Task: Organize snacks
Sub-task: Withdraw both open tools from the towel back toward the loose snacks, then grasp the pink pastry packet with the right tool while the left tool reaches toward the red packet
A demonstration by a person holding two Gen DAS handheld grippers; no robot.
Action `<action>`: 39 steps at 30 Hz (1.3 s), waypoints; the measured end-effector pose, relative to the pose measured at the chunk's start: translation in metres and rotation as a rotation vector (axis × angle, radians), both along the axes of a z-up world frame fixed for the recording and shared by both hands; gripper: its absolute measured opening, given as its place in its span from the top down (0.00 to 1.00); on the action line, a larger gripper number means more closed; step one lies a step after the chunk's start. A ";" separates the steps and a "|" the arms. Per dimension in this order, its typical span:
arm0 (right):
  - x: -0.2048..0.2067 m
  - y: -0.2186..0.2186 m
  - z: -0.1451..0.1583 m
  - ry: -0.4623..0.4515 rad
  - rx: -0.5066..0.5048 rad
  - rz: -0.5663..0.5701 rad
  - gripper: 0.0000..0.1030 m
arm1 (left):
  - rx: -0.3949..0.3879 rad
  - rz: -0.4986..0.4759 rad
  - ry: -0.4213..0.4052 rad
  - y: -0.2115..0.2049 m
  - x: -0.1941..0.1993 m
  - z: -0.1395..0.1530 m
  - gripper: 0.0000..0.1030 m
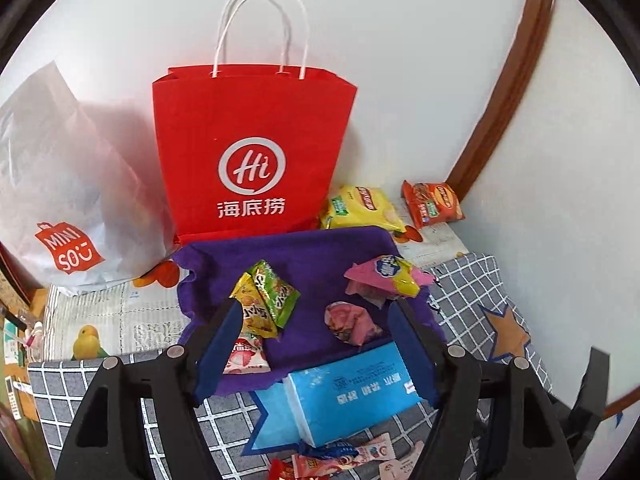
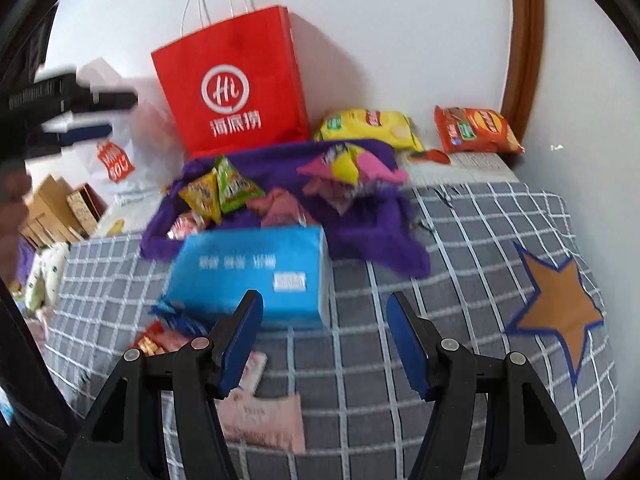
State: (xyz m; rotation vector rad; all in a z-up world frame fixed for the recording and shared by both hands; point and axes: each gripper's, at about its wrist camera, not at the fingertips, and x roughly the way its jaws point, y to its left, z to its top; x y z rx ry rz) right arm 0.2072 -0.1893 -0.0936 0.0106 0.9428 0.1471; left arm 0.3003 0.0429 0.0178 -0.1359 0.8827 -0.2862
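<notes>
A purple cloth [image 1: 308, 256] lies on the checked bed cover, with small snack packets on it: a yellow and a green one [image 1: 266, 298], a pink and yellow one [image 1: 386, 278] and a crumpled pink one [image 1: 352, 322]. My left gripper [image 1: 316, 306] is open and empty above the cloth. A blue tissue pack [image 1: 352, 396] lies in front of the cloth. A red paper bag [image 1: 252, 148] stands against the wall behind. My right gripper [image 2: 324, 300] is open and empty, just in front of the tissue pack [image 2: 252, 276]. The left gripper shows blurred at the left of the right wrist view [image 2: 80, 116].
A yellow chip bag [image 2: 368, 126] and an orange chip bag [image 2: 478, 130] lie by the wall at the back right. A white Miniso plastic bag [image 1: 64, 200] stands left of the red bag. More small packets [image 2: 256, 412] lie near the bed's front. Cardboard boxes [image 2: 60, 212] stand at the left.
</notes>
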 end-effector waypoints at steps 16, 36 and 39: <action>-0.053 0.046 -0.048 0.064 0.059 0.161 0.38 | -0.033 0.020 -0.007 0.008 -0.009 0.013 0.26; -0.045 0.031 -0.082 0.149 0.123 0.388 0.33 | 0.039 -0.014 -0.005 -0.021 -0.016 0.008 0.26; -0.053 0.023 -0.081 0.139 0.133 0.405 0.33 | 0.056 -0.043 -0.010 -0.031 -0.018 0.008 0.26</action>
